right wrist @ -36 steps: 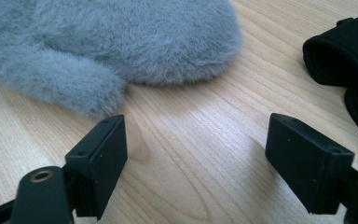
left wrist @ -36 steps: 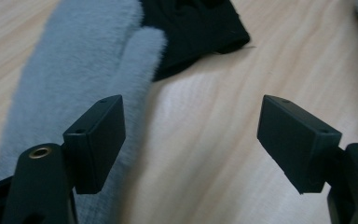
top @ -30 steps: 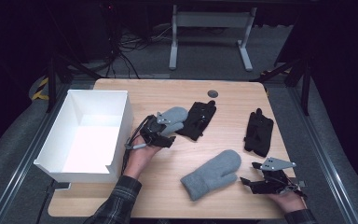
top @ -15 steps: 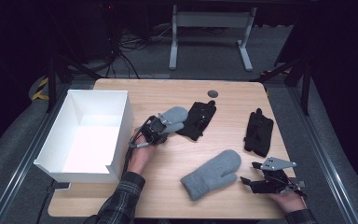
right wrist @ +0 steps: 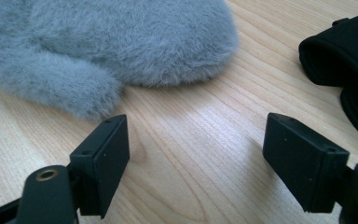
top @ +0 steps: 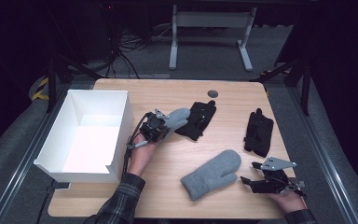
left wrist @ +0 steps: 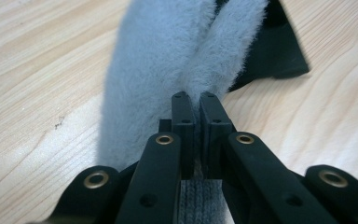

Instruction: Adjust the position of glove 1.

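item: grey fleece mitten [top: 177, 117], gripped. location: on the wooden table [top: 168, 93], mid-left, between the white box [top: 121, 112] and a black glove [top: 197, 119], whose near edge it touches or overlaps. in the left gripper view the mitten [left wrist: 158, 70] is seen running straight away from the jaws, with the black glove [left wrist: 275, 51] behind it.

left gripper [top: 157, 127]: jaws have just been closing and are now pressed nearly together, with a fold of the fleece at the cuff end pinched between them; knit cuff ribbing is visible below the pads.

right gripper [top: 256, 183]: jaws spread wide, nothing between them, resting at the near right edge of the table just beside a second grey mitten [top: 212, 173]. in the right gripper view that mitten [right wrist: 121, 46] lies ahead and apart from the pads.

also listed: a second black glove [top: 258, 132], far right, well apart from the gripped mitten.

handling, judged: light, soft, limp; no breakage risk. the pile is compressible and somewhat slippery, so a thin pinch of fleece alone may pull free; the ribbed cuff is the firmer hold. the free end is expected to droop when lifted.

orientation: long axis runs from the cuff at the gripper to the rounded fingertip end, which points away and to the right in the high view, toward the black glove.
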`<state>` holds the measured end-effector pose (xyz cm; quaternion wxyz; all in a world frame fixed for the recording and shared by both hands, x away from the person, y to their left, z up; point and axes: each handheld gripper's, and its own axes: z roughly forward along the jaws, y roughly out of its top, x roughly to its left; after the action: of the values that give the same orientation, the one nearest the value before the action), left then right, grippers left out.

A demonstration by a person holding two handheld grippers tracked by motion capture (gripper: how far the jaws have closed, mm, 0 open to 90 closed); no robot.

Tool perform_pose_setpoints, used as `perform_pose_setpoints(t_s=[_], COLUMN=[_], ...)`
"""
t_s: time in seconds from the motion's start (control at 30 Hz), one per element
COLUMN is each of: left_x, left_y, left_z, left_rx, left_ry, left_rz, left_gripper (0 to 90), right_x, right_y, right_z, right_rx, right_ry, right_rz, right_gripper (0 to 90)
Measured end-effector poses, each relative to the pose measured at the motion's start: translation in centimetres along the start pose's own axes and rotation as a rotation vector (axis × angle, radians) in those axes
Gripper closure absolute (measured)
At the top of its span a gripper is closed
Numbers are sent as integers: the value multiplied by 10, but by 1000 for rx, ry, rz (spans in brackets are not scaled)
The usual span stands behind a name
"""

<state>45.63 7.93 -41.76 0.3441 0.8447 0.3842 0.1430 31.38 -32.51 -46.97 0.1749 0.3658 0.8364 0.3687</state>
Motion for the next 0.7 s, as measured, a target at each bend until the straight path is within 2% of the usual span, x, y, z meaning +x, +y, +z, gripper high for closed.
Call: perform_pose_setpoints(t_s=[0.3, 0.4, 0.57, 0.7], left_x=[-9, -13, -19, -25], left_y=[8, 8, 10, 10], left_z=[-22, -28, -34, -36], left_rx=[-48, -76, -88, -81], left_ry=[-59, -104, -181, -211], left_rz=[-9, -3, 3, 14], left_gripper=[872, 872, 872, 872], right_x=[0, 0, 0, 0], right_y=[0, 0, 0, 0], right_z=[0, 0, 0, 0], right_rx=[-1, 0, 0, 0], right_ry=[-1, -1, -2, -2], right_rz=[1, 1, 1, 0], right_gripper=[233, 233, 233, 233])
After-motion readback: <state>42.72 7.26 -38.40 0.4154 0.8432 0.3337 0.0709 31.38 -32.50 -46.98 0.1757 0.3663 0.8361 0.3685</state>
